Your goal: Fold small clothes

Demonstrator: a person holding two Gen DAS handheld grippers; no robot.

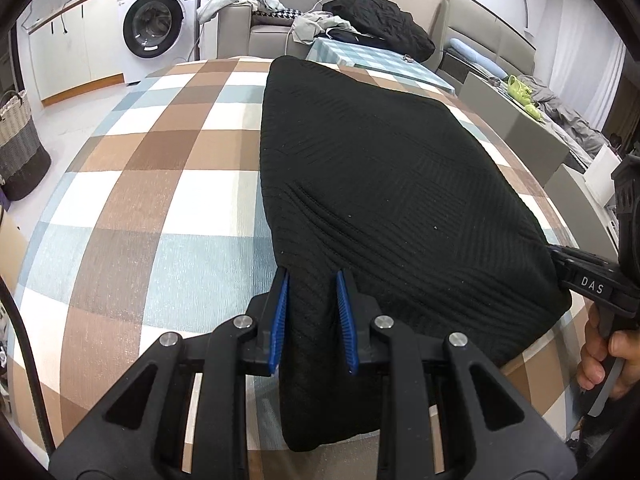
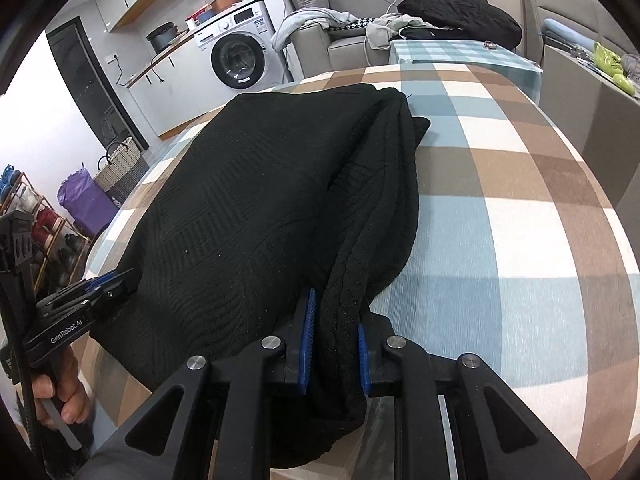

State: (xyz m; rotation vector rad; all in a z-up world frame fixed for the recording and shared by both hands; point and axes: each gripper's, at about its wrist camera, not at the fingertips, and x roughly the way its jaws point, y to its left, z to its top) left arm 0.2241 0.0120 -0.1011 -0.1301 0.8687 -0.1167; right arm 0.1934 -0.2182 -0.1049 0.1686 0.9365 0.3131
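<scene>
A black knit garment point(image 1: 372, 176) lies folded on the checked tablecloth point(image 1: 160, 184); it also shows in the right wrist view point(image 2: 248, 208). My left gripper point(image 1: 312, 280) is shut on the garment's near left corner, with cloth bunched between its blue pads. My right gripper point(image 2: 336, 312) is shut on the near right corner, where folded layers stack up. Each gripper shows in the other's view, the right gripper point(image 1: 560, 260) at the garment's right edge and the left gripper point(image 2: 120, 276) at its left edge.
The checked tablecloth point(image 2: 520, 220) covers the table on both sides of the garment. Beyond it stand a washing machine point(image 1: 156, 20), a sofa with a heap of clothes point(image 1: 380, 20), and a woven basket point(image 1: 16, 144) on the floor at left.
</scene>
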